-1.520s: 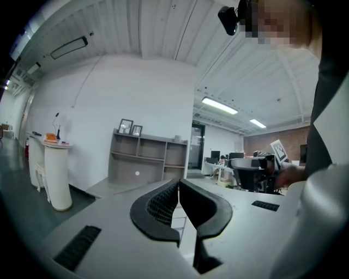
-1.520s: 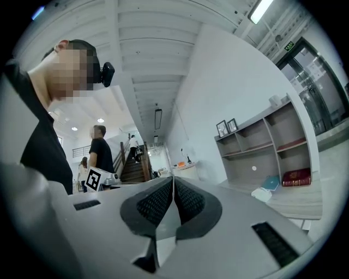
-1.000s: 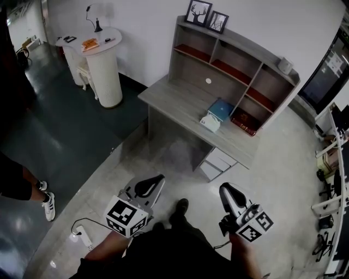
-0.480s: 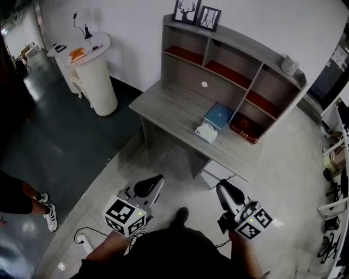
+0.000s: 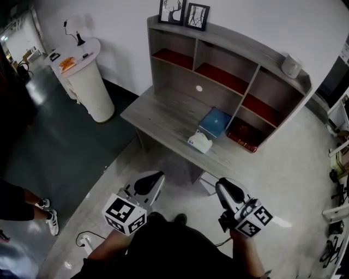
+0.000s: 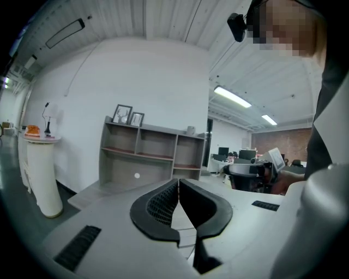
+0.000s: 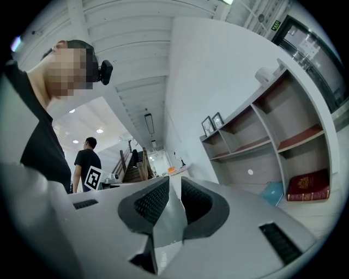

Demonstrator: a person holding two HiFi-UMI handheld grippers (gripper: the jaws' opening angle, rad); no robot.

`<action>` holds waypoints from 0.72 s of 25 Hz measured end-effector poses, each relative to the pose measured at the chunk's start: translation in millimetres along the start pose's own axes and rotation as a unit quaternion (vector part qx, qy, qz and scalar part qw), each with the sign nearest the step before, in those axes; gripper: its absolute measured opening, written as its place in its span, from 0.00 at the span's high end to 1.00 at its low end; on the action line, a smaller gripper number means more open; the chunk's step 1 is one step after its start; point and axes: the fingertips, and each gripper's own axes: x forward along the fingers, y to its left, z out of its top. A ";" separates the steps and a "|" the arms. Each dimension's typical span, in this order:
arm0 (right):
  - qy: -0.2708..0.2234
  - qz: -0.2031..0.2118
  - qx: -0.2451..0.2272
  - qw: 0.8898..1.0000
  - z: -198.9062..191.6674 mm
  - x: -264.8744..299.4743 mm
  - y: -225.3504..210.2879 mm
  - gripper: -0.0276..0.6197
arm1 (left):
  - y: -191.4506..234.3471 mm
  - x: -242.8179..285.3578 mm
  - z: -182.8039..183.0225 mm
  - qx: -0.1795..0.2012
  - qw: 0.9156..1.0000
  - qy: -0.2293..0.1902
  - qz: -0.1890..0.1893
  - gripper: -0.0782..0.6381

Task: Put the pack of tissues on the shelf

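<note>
Pack of tissues (image 5: 200,143): white, lying on the worktop (image 5: 158,111) near its front edge, not on the shelf.
Shelf (image 5: 240,39): grey, open compartments with red floors, standing at the back of the worktop, at 12 o'clock from the pack.
Blue book (image 5: 215,121): flat on the worktop, just beside the pack at its 1 o'clock.
Red book (image 5: 244,134): in the lowest right compartment, at 3 o'clock from the blue book.
Picture frames (image 5: 184,13): two, upright on top of the shelf.
Left gripper (image 5: 157,177): jaws pressed together, holding nothing, over the floor at 7 o'clock from the pack, well apart from it.
Right gripper (image 5: 222,185): jaws narrow, a slim gap with nothing in it, at 5 o'clock from the pack, well apart.
White round stand (image 5: 82,82): at 9 o'clock from the worktop.
</note>
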 end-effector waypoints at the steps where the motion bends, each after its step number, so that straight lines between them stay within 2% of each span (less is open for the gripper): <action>1: 0.001 0.000 0.003 1.000 0.9 1.3 -5.2 0.92 | 1.2 6.0 0.6 0.000 1.000 0.002 0.000 0.86; 10: -0.003 -0.009 0.003 1.000 12.3 19.0 -46.1 0.92 | 23.2 63.0 3.6 0.007 1.000 0.006 -0.018 0.86; 18: -0.007 -0.040 -0.003 0.999 29.7 65.3 -94.1 0.92 | 74.7 129.0 24.5 0.019 0.998 -0.007 -0.056 0.86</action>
